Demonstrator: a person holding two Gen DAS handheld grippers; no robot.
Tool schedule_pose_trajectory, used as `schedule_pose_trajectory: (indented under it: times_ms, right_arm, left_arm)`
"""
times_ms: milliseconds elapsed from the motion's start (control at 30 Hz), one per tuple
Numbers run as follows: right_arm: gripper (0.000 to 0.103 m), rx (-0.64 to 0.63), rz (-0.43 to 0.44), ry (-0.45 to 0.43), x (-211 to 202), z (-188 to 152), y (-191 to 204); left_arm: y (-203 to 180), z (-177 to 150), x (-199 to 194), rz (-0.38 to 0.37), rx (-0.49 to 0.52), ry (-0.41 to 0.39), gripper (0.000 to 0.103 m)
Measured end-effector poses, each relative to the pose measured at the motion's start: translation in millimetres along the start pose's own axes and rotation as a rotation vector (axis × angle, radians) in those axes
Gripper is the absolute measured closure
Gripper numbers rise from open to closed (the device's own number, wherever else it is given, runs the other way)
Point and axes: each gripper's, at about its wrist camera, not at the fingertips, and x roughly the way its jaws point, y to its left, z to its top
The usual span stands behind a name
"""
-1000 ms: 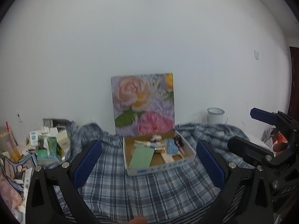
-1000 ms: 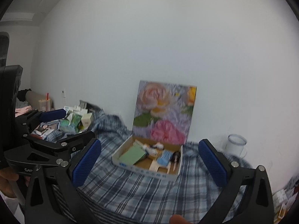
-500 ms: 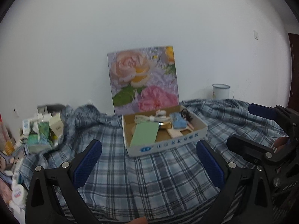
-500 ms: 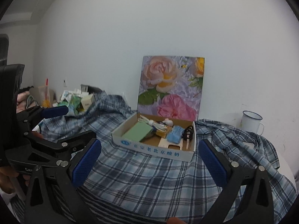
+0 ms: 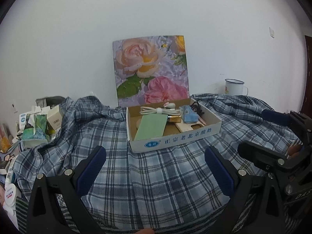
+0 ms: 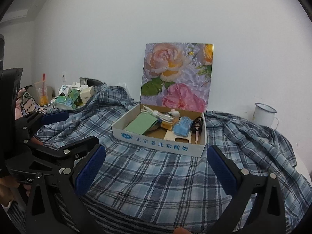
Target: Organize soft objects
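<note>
While both pairs of tongs hang above the cloth with nothing between them, the left gripper (image 5: 155,167) has its blue-padded fingers (image 5: 91,166) spread wide apart at the bottom of the left wrist view, and the right gripper (image 6: 156,168) stands spread just as wide at the bottom of its own view. The plaid shirt (image 5: 156,179), blue and white, lies spread and rumpled over the whole lower half of both frames, bunched into folds toward the upper left and the right edge. On it, at the centre, sits a shallow white cardboard box (image 5: 175,137) with blue print along its front wall. Inside the box lie a green booklet (image 5: 153,124) on the left, a coiled white cable (image 5: 158,110) along the back, a folded blue cloth (image 5: 188,115) on the right, and a black hair tie (image 5: 197,108) beside it. A flower picture (image 5: 151,69) stands upright against the white wall just behind the box. A white enamel mug (image 5: 235,86) stands at the right of the frame, near the wall. At the left edge, small cartons and a green tissue pack (image 5: 36,131) crowd just beside the shirt. In the right wrist view the left gripper shows at the left edge, a hand (image 6: 7,185) behind it.
</note>
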Motion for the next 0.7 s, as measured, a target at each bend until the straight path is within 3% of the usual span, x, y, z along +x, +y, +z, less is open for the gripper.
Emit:
schedule_pose_trajectory:
  times_ms: [200, 700]
  right_arm:
    - [0.000, -0.002, -0.002, 0.042, 8.8, -2.1, 0.6]
    - [0.000, 0.011, 0.015, 0.048, 9.7, -3.0, -1.5]
  left_arm:
    - [4.8, -1.3, 4.0, -0.005, -0.029, 0.021, 0.001]
    - [5.0, -1.5, 6.1, -0.012, -0.031, 0.033, 0.001]
